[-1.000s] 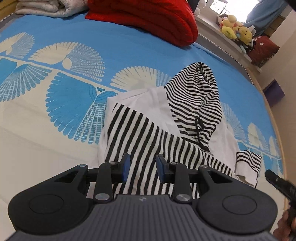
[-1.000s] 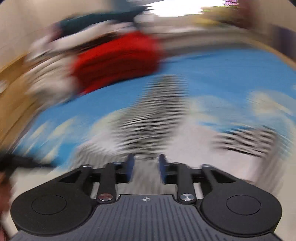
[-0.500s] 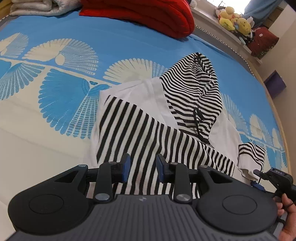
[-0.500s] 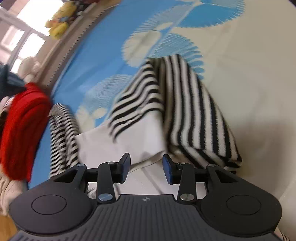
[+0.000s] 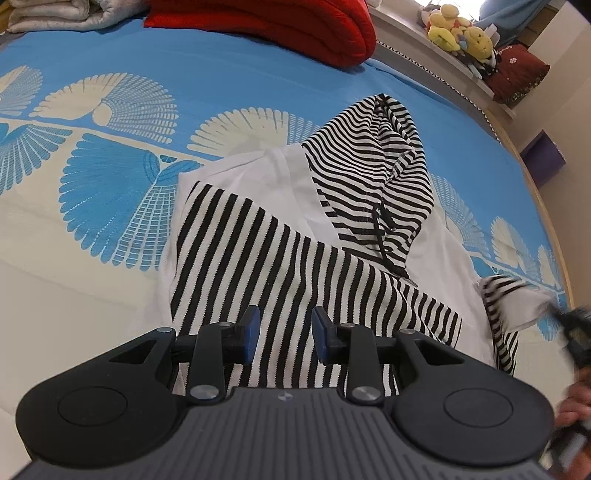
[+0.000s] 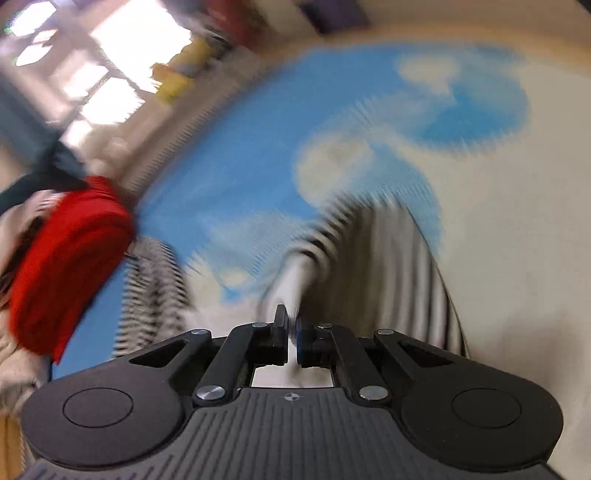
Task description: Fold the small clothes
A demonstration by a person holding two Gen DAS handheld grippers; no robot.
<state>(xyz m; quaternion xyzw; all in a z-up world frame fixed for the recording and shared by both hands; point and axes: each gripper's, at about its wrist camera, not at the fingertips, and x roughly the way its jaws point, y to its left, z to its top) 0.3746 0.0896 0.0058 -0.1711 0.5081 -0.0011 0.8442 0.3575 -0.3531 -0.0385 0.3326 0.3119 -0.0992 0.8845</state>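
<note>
A black-and-white striped hoodie (image 5: pixel 295 229) lies on the bed sheet (image 5: pixel 110 206), blue and cream with fan shapes, one striped sleeve folded across its white body. The left gripper (image 5: pixel 285 334) hangs over that sleeve, jaws partly open, nothing between them. The right gripper (image 6: pixel 291 334) has its jaws closed on a white fold of the hoodie; this view is blurred. A red blanket (image 5: pixel 280 18) lies at the sheet's far edge.
</note>
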